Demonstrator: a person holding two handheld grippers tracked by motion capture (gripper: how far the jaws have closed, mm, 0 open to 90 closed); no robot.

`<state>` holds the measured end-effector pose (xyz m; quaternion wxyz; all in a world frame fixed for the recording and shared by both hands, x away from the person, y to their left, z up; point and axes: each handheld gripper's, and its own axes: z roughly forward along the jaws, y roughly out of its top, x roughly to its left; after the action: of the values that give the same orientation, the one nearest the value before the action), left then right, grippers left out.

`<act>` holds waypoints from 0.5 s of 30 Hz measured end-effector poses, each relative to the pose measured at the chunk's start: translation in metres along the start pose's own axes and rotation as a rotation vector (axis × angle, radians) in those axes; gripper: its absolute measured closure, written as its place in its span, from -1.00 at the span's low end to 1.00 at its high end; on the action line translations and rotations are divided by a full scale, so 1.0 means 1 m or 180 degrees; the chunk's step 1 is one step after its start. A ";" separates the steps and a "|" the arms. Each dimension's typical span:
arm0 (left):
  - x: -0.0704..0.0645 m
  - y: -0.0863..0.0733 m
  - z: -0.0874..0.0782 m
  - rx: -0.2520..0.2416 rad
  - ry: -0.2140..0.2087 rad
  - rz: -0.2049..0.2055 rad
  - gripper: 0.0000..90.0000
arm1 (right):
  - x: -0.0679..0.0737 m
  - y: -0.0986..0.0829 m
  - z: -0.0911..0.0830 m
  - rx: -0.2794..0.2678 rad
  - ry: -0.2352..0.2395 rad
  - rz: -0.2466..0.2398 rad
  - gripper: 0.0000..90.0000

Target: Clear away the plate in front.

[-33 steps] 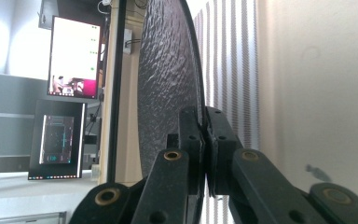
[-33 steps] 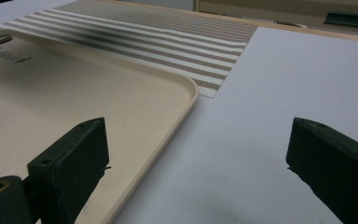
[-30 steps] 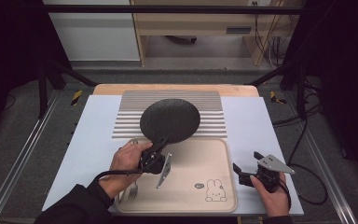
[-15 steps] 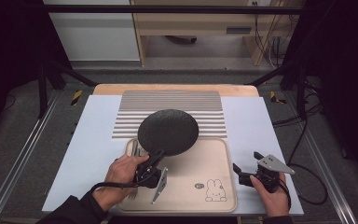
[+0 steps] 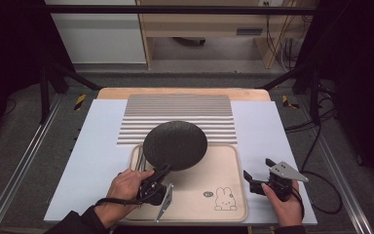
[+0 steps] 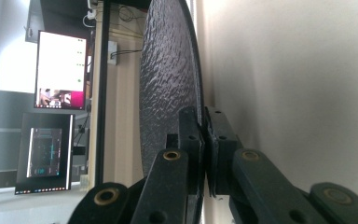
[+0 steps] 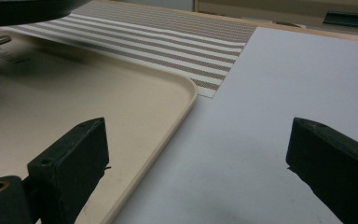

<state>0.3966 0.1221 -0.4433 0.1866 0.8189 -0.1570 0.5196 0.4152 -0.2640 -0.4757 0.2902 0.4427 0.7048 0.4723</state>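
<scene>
A round black textured plate hangs over the far left part of a beige tray that bears a rabbit drawing. My left gripper is shut on the plate's near rim and holds it tilted. In the left gripper view both jaws clamp the plate edge-on, with the tray behind it. My right gripper rests low on the white board, just right of the tray, open and holding nothing. Its two fingers straddle the tray's rim and bare board.
A striped placemat lies beyond the tray on the white board. Metal cutlery peeks out under the plate at the tray's left. The wooden table edge runs behind, with dark frame posts on both sides.
The left gripper has carried the black plate toward the person, off the striped mat and over the tray. The right gripper has stayed in place, open.
</scene>
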 end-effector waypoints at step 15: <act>-0.017 0.007 -0.012 -0.0069 -0.0090 0.0022 0.92 | 0.000 0.000 0.000 0.0002 -0.0002 -0.0006 -0.87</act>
<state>0.3767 0.1232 -0.4530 0.1914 0.8235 -0.1681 0.5068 0.4150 -0.2639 -0.4756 0.2908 0.4423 0.7053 0.4716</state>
